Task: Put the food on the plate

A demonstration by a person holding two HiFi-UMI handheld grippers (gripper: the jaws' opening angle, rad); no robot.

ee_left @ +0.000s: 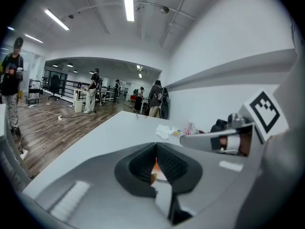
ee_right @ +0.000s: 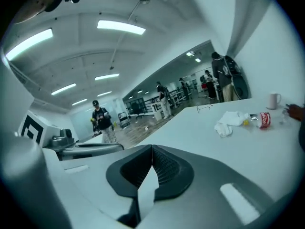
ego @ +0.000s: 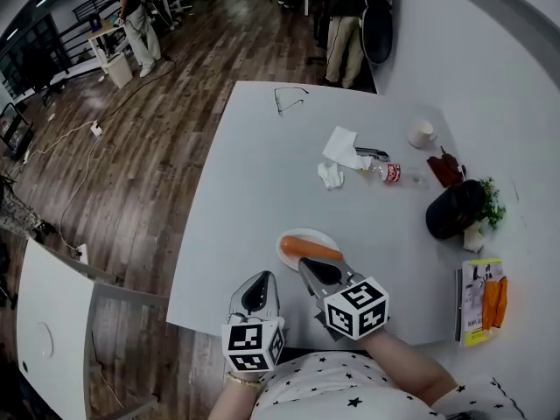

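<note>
An orange sausage-shaped food (ego: 309, 249) lies on a small white plate (ego: 294, 234) near the table's front edge. My right gripper (ego: 317, 268) is shut and holds nothing; its tips sit at the plate's near rim, just below the food's right end. In the right gripper view my right gripper (ee_right: 152, 147) has its jaws pressed together with nothing between them. My left gripper (ego: 261, 280) is shut too, just to the left of the plate and nearer to me. In the left gripper view a sliver of the orange food (ee_left: 155, 168) shows beyond my left gripper (ee_left: 156, 145).
On the white table (ego: 254, 191) lie crumpled tissues (ego: 341, 151), a red can (ego: 391, 173), a cup (ego: 423, 134), glasses (ego: 289, 100), a black bowl (ego: 455, 208) with greens, and orange pieces (ego: 494, 301) on a book at the right edge. People stand on the wooden floor beyond.
</note>
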